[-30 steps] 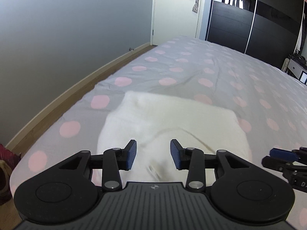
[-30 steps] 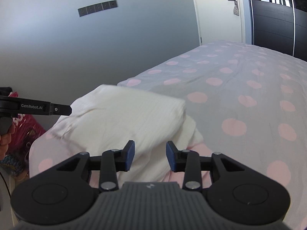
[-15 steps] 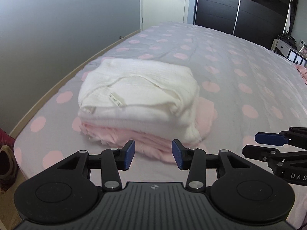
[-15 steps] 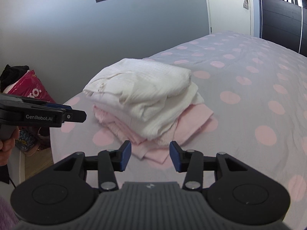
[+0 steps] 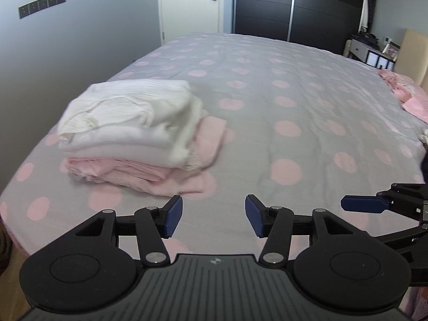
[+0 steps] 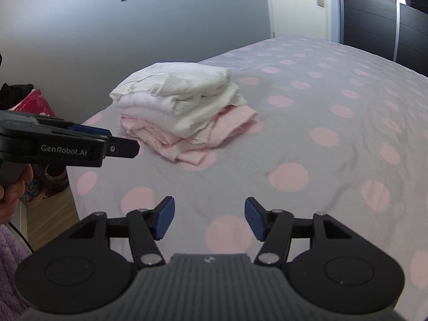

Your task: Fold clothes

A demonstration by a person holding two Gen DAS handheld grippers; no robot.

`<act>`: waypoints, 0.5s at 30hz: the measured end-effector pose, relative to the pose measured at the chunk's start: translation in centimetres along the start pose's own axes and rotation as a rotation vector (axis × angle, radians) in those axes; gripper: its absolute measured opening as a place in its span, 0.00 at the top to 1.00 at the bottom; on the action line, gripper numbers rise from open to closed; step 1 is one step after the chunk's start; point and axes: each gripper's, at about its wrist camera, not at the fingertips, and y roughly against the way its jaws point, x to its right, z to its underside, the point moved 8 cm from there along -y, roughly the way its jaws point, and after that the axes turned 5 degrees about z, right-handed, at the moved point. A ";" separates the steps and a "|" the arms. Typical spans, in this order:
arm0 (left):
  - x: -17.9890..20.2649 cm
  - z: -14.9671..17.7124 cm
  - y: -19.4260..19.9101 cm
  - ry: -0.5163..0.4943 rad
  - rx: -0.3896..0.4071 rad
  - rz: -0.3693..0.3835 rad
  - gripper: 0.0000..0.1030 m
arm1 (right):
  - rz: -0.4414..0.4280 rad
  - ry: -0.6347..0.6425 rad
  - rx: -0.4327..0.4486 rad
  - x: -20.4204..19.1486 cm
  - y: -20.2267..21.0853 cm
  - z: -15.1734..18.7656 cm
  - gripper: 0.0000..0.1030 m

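Note:
A stack of folded clothes rests near the bed's corner: white garments [image 5: 128, 117] [image 6: 176, 96] on top, pink ones [image 5: 128, 172] [image 6: 198, 141] underneath. My left gripper [image 5: 214, 215] hangs over the bedspread in front of the stack, well short of it, jaws opening with nothing between them. My right gripper [image 6: 209, 218] is likewise back from the stack, to its right, jaws opening and empty. Each gripper shows at the edge of the other's view: the right gripper [image 5: 374, 206], the left gripper [image 6: 88, 144].
The bed has a grey bedspread with pink dots [image 5: 294, 101] [image 6: 334, 112]. More pink clothes [image 5: 409, 99] lie at its far right side. A dark wardrobe [image 5: 294, 5] and white door [image 5: 192, 2] stand behind. A red bag [image 6: 32, 104] sits on the floor at left.
Both grippers have pulled back from the folded stack, which now lies farther away and fully in view. Their jaws stand wider apart than before.

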 end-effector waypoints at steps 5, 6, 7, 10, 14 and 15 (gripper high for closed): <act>5.1 2.1 -0.6 -0.026 0.031 0.045 0.49 | 0.086 -0.074 0.016 3.2 2.9 2.9 0.34; 6.0 2.5 -0.7 -0.028 0.035 0.052 0.49 | 0.106 -0.085 0.020 3.8 3.5 3.5 0.33; 6.8 2.8 -0.8 -0.026 0.039 0.059 0.48 | 0.127 -0.094 0.024 4.5 4.1 4.0 0.32; 9.2 3.9 -1.4 -0.022 0.034 0.104 0.47 | 0.192 -0.120 0.026 6.5 5.8 5.6 0.30; 12.0 4.9 -1.8 -0.046 0.038 0.141 0.47 | 0.285 -0.153 0.027 9.0 8.2 7.7 0.29; 12.6 5.0 -1.9 -0.045 0.038 0.145 0.47 | 0.310 -0.162 0.026 9.5 8.8 8.4 0.29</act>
